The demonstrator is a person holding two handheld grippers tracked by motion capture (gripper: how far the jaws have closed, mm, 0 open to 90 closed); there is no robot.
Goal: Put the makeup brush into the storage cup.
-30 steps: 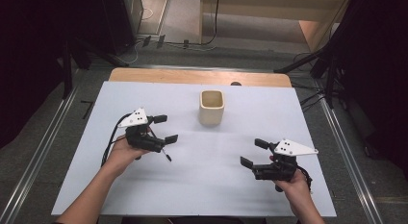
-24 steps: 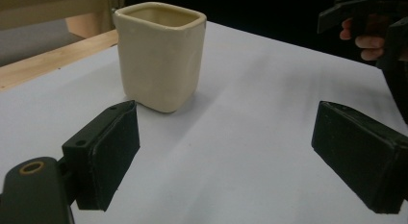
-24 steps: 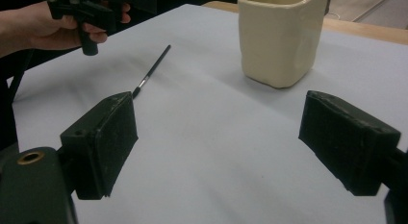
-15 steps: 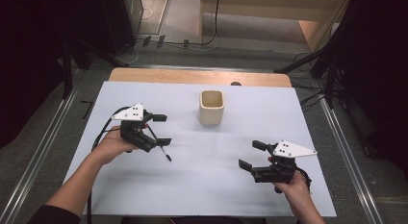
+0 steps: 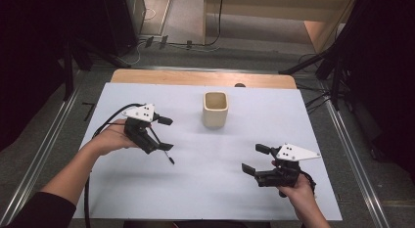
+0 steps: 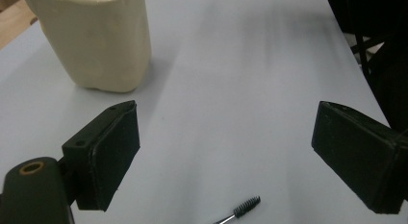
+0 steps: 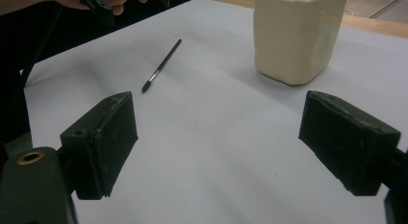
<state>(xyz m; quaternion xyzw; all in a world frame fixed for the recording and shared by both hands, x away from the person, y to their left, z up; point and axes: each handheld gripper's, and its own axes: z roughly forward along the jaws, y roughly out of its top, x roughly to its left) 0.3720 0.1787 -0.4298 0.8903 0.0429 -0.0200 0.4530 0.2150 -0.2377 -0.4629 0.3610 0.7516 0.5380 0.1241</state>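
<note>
Black and slender, a small brush (image 5: 163, 149) is seen lying flat on the white table (image 5: 215, 189), directly below the left gripper (image 5: 163, 133), whose jaws are spread wide and empty; its long axis runs diagonally, bristle tip toward the person. The right gripper (image 5: 255, 159), likewise spread and empty, is held well apart from it. A cream cup (image 5: 215, 109) stands upright farther back, and nothing is judged to block a descent.

Bright even overhead light on the table (image 5: 210, 184), dark surroundings; soft shadows; gripper views slightly soft up close.
</note>
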